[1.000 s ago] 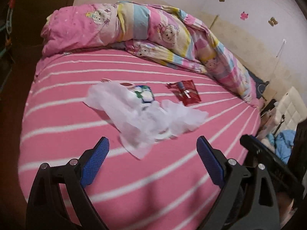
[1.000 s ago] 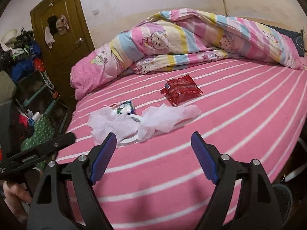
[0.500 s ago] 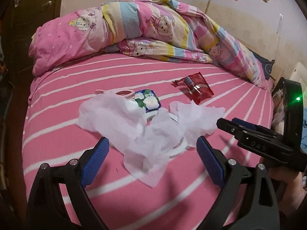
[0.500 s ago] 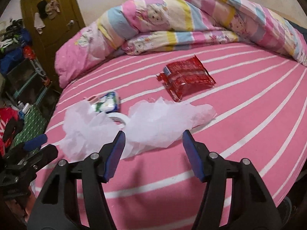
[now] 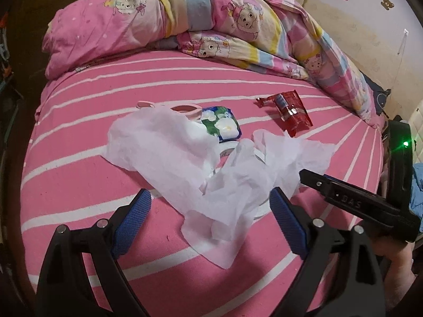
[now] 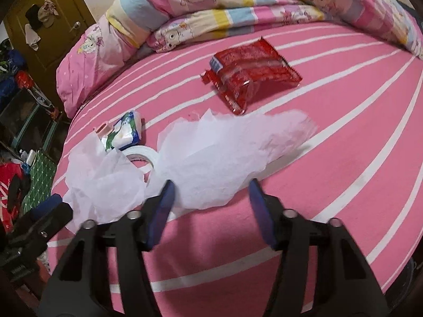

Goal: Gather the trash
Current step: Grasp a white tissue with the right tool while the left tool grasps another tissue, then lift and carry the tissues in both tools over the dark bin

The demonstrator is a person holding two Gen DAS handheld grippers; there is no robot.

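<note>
Right wrist view shows my right gripper spread open over the crumpled white tissue on the pink striped bed — left gripper likewise released, empty.

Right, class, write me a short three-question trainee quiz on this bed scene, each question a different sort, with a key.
1. True or false: the right claw is already shut on the white tissue paper.
2. Multiple choice: the red snack wrapper lies on A) the floor, B) the striped pink sheet, C) the folded cartoon quilt.
3. Fill in: partly hidden under the tissue, beside the blue and green packet, is a roll of white ____.

Key: 1 false, both the right and the left claw are open and empty; 2 B; 3 tape.
</note>
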